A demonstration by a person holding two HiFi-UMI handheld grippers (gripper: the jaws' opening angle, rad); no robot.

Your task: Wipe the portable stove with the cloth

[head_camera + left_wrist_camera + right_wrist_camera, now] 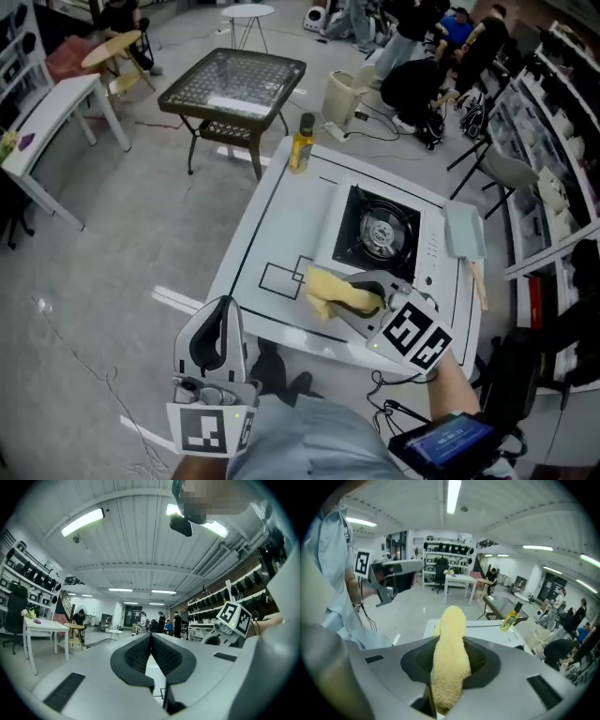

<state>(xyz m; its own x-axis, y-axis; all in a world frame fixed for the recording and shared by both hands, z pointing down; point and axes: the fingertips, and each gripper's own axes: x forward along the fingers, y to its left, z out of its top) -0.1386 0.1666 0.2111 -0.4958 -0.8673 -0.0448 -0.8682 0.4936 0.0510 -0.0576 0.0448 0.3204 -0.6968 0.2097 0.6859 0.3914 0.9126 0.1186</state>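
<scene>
The right gripper (370,302) grasps a yellow cloth (336,292) over the white table (281,206), just beside the black stove (380,231). The left gripper (217,349) hangs clenched and empty.

The yellow cloth (449,660) fills the whole gap of the right tongs (368,298), so their inner pads can't be seen in the right gripper view. From the head view, cloth and tongs cover part of the portable stove's (380,230) near edge, and its panel markings are too small to read. Same story for the yellow bottle's (301,142) label. The left tongs (151,639) block nearly all the tabletop (155,677); only a sliver shows. The person's pale shirt (300,442) is cut off at the bottom edge.
</scene>
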